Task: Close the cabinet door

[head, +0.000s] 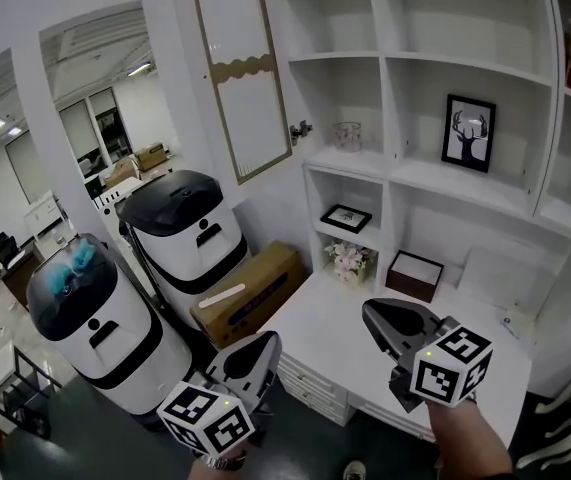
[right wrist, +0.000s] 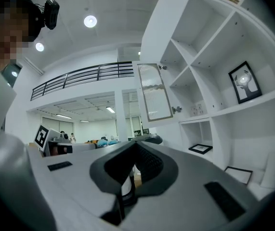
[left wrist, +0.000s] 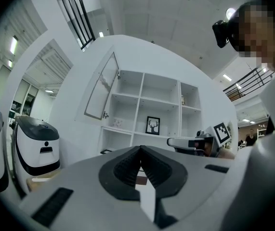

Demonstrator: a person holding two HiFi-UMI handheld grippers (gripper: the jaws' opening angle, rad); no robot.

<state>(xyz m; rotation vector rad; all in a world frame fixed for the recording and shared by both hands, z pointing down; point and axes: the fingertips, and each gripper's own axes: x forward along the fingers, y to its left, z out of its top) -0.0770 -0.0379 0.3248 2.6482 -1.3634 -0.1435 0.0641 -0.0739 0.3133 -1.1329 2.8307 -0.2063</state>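
Left tool and right tool: jaws pressed together on both, nothing between them. They are held level, side by side, and apart from each other. Cabinet door stands swung open, above and ahead of the left tool, well clear of both tools. Its top edge is cut off by the head view's frame. Whether it has a handle, cannot tell. White desk lies under the right tool's tip.

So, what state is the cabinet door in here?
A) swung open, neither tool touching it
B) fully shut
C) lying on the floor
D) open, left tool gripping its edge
A: the cabinet door stands swung out, with the left tool and right tool both well short of it.
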